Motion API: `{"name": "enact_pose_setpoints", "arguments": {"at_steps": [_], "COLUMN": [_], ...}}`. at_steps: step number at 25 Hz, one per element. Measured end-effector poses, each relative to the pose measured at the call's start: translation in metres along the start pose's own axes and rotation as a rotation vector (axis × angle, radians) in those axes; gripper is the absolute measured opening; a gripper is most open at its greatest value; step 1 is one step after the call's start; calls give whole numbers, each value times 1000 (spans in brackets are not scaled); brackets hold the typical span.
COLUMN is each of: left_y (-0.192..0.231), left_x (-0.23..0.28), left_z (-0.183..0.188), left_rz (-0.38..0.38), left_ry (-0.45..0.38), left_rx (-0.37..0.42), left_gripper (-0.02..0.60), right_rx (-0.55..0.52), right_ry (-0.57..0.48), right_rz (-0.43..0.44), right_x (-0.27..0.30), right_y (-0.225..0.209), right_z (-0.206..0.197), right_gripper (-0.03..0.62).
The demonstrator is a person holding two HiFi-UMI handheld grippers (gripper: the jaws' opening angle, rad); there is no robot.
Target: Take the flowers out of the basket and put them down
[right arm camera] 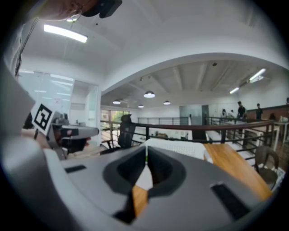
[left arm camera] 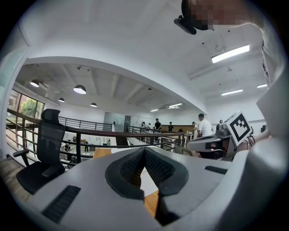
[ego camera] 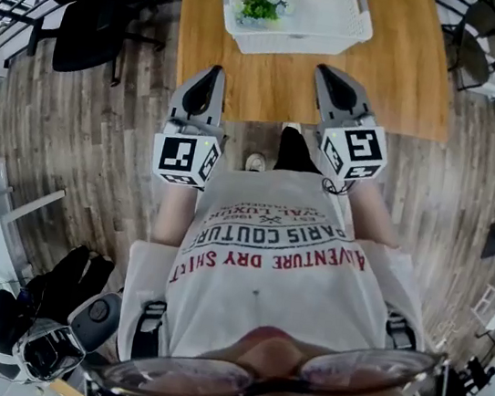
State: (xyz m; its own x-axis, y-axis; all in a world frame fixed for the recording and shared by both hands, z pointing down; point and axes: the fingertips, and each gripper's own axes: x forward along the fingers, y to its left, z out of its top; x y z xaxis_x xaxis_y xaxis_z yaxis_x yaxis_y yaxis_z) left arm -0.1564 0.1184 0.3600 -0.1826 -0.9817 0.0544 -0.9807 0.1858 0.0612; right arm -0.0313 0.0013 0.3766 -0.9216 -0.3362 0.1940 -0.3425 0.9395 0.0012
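A white plastic basket [ego camera: 289,44] stands at the far side of the wooden table [ego camera: 404,77]. A small bunch of green and white flowers [ego camera: 261,3] lies inside it, at its left end. My left gripper [ego camera: 214,75] hovers over the table's near edge, left of the basket, with its jaws shut and nothing between them. My right gripper [ego camera: 329,74] is just in front of the basket's near wall, also shut and empty. In the right gripper view the basket [right arm camera: 180,151] shows beyond the closed jaws [right arm camera: 146,155]. The left gripper view looks past its closed jaws [left arm camera: 144,151] into the room.
A black office chair [ego camera: 89,26] stands left of the table and another chair [ego camera: 477,51] to its right. Dark bags and a helmet [ego camera: 42,337] lie on the wooden floor at the lower left. A railing [right arm camera: 189,126] runs behind the table.
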Motion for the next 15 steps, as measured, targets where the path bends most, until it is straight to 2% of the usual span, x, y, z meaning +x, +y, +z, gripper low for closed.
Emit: {"name": "enact_pose_setpoints", "arguments": {"at_steps": [3, 9, 15], "left_y": [14, 38, 48], "left_x": [34, 109, 160], "left_z": [3, 11, 13], "left_rz": [43, 153, 178], "left_ry": [3, 3, 36], "left_rx": [7, -2, 19], "left_gripper": [12, 12, 12], "right_rx": [-8, -27, -19], "right_ry": [-2, 32, 132], "right_rz": [49, 203, 328], "right_x": [42, 125, 187], "right_y": [-29, -87, -125], "right_z": [11, 25, 22], "right_gripper": [35, 35, 35]}}
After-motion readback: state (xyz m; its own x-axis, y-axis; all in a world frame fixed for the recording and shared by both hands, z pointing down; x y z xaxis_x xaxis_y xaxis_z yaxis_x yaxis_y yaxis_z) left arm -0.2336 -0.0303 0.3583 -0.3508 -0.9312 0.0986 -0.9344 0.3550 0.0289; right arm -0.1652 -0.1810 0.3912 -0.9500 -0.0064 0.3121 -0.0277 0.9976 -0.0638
